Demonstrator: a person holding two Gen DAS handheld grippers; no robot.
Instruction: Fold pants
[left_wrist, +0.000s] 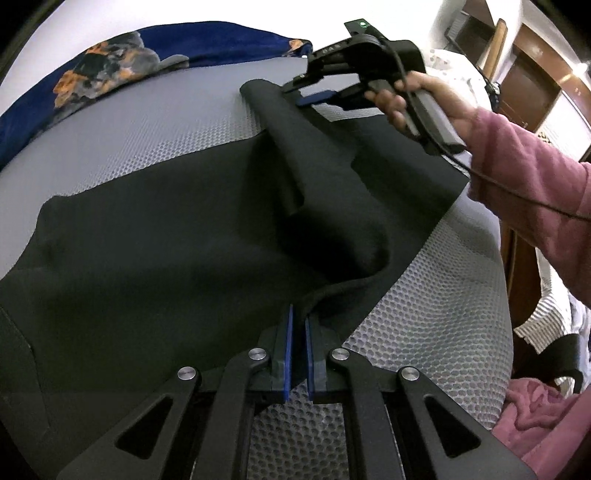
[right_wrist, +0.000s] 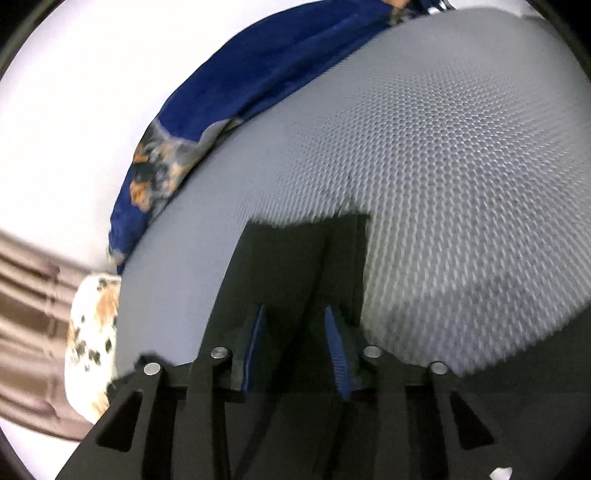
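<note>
**Black pants half folded on the grey mat, a gripper at each end**

Nearest in the left wrist view, the left gripper (left_wrist: 299, 325) has its blue pads (left_wrist: 289, 350) pressed almost together, pinching an edge of the black pants (left_wrist: 155, 251). From that pinch the cloth rises in a soft fold and spreads wide to the left over the grey honeycomb mat (left_wrist: 424, 306), which shows bare on the right and between the gripper's arms.

Further along, one pant leg (left_wrist: 295, 140) runs as a long raised ridge across the mat to the right gripper (left_wrist: 314, 92). A hand (left_wrist: 417, 99) in a pink sleeve (left_wrist: 528, 184) holds that gripper by its handle, and a black cable (left_wrist: 517, 192) trails over the sleeve.

In the blurred right wrist view, the right gripper (right_wrist: 295, 332) has its blue pads (right_wrist: 338, 354) standing apart, with black cloth (right_wrist: 306, 258) lying between them and ending in a straight edge just ahead. Whether the pads press on that cloth cannot be told through the blur.

Beyond the mat's far edge lies a dark blue blanket (left_wrist: 229, 40) with orange and grey patches, and behind it a white wall (right_wrist: 74, 110). At far right in the left view stands brown wooden furniture (left_wrist: 532, 77).
</note>
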